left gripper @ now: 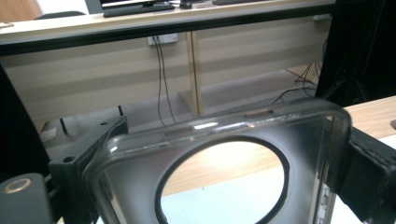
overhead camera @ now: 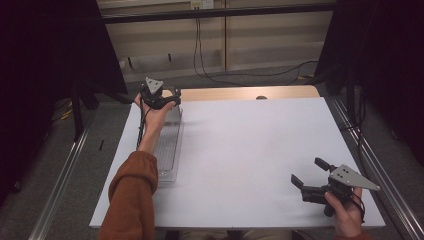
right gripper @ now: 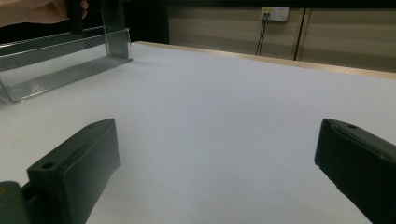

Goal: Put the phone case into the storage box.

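Note:
A clear soft phone case [left gripper: 224, 140] with a large round cutout is clamped between the black jaws of my left gripper [left gripper: 229, 163]. In the high view that left gripper [overhead camera: 162, 99] is at the table's far left, with the case [overhead camera: 174, 114] hanging upright over the far end of a clear plastic tray [overhead camera: 169, 150]. My right gripper [overhead camera: 308, 171] hovers near the front right corner, jaws spread wide. The right gripper view shows the same gripper [right gripper: 217, 172] with only white table between its jaws, and the tray [right gripper: 56, 74] and case [right gripper: 115, 32] far off.
The white tabletop [overhead camera: 250, 150] has a bare wooden strip [overhead camera: 250, 93] along its far edge. Metal rails [overhead camera: 65, 170] run along both sides of the table. Cables [overhead camera: 200, 55] hang by the back wall. An orange sleeve [overhead camera: 131, 200] lies over the tray's near end.

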### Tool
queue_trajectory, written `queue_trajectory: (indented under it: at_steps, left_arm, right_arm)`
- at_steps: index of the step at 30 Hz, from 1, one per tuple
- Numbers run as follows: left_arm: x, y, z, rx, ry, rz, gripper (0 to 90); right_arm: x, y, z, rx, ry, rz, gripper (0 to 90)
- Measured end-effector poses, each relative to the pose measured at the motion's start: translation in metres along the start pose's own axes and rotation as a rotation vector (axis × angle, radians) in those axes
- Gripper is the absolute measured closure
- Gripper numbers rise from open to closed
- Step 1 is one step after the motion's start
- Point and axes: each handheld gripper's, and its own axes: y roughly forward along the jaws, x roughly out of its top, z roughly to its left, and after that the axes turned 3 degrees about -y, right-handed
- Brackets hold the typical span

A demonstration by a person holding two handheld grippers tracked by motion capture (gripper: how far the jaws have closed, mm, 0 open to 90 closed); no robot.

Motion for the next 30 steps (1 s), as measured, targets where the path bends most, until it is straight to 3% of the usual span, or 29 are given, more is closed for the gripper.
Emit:
queue_trajectory:
  at_steps: [3, 8, 11, 15, 16, 20, 21, 30]
  left_arm:
    - [0.000, 0.001, 0.001, -0.028, -0.006, -0.014, 6.1]
    - [0.000, 0.002, 0.002, -0.037, -0.020, -0.021, 5.5]
    - [0.000, 0.003, 0.003, -0.034, -0.046, -0.026, 5.1]
    - [0.002, 0.004, 0.002, -0.035, -0.024, -0.018, 4.9]
    - [0.002, 0.004, 0.001, -0.033, -0.040, -0.034, 5.0]
    - [0.006, 0.002, 0.000, -0.016, -0.027, -0.040, 5.0]
    - [0.007, 0.002, 0.002, -0.031, -0.019, -0.050, 5.0]
    - [0.014, -0.006, 0.008, -0.034, -0.052, -0.082, 3.9]
  right_arm:
    - [0.000, 0.000, 0.000, 0.001, 0.000, 0.000, 0.0]
    - [0.000, 0.000, 0.000, 0.003, 0.004, 0.000, 0.0]
    - [0.000, 0.000, 0.000, 0.003, 0.005, -0.001, 0.0]
    - [0.000, 0.000, 0.000, 0.005, 0.001, -0.002, 0.0]
    - [0.000, 0.000, 0.000, 0.005, 0.001, -0.001, 0.0]
    - [0.000, 0.000, 0.000, 0.007, 0.004, 0.008, 0.0]
    - [0.000, 0.000, 0.000, 0.008, 0.003, 0.007, 0.0]
    - [-0.001, 0.000, 0.000, 0.009, 0.002, 0.005, 0.0]
